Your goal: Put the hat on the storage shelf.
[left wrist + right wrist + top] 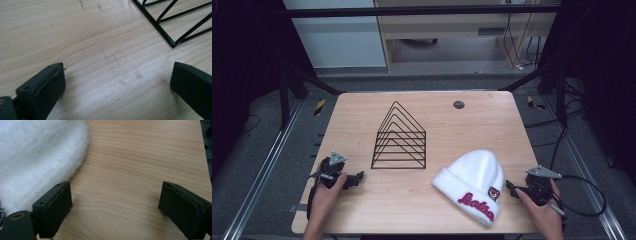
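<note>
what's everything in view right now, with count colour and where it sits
wire rack: one, black, triangular frames, standing on the middle of the table
beanie: one, white and fluffy, red lettering and a small patch on the cuff, lying on the table's near right part
round cap: one, dark grey, set in the tabletop near the far edge
table: one, light wood
left gripper: one, black, jaws apart over bare wood near the table's near left edge, held in the person's left hand
right gripper: one, black, jaws apart just right of the beanie, held in the right hand
</note>
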Available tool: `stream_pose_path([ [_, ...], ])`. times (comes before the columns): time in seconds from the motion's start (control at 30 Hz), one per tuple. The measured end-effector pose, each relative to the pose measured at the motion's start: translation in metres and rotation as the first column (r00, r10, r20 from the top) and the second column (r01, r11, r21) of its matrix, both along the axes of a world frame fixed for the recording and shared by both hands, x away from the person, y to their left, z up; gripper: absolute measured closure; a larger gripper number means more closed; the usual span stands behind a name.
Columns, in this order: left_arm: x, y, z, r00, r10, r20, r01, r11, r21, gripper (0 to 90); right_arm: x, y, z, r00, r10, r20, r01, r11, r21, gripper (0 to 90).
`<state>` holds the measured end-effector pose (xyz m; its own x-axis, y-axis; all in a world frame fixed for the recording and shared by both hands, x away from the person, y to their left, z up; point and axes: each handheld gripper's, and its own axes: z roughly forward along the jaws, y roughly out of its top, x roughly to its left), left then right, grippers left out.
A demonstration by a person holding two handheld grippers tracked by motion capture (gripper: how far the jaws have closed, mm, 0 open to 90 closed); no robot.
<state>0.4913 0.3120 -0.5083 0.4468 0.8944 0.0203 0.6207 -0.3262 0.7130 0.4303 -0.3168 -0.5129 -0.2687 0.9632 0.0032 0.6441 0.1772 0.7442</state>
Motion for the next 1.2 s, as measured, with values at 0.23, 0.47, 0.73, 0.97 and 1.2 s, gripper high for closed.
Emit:
stream_pose_path([
  [0.23,0.0,0.0,0.0,1.0,0.0,0.0,0.0,1.0,0.0,0.0,-0.001,0.002,0.001,1.0,-0.004,-0.008,0.004,1.0,0.008,11.3],
  [0.47,0.0,0.0,0.0,1.0,-0.001,0.0,0.001,1.0,0.0,0.0,0.002,-0.001,0.004,0.9992,0.034,-0.02,-0.034,0.9994,-0.004,17.1],
  [0.73,0.0,0.0,0.0,1.0,-0.001,0.0,0.001,1.0,0.0,0.0,0.001,0.013,0.046,0.9967,0.081,0.004,-0.081,0.9951,-0.056,19.6],
  [0.97,0.0,0.0,0.0,1.0,-0.001,0.001,0.001,1.0,0.0,0.0,0.023,0.035,0.076,0.9891,0.138,-0.05,-0.143,0.9844,-0.103,24.0],
  [1.2,0.0,0.0,0.0,1.0,-0.001,0.0,0.001,1.0,-0.001,0.0,0.041,0.048,0.084,0.9782,0.184,-0.097,-0.193,0.9761,-0.1,33.4],
])
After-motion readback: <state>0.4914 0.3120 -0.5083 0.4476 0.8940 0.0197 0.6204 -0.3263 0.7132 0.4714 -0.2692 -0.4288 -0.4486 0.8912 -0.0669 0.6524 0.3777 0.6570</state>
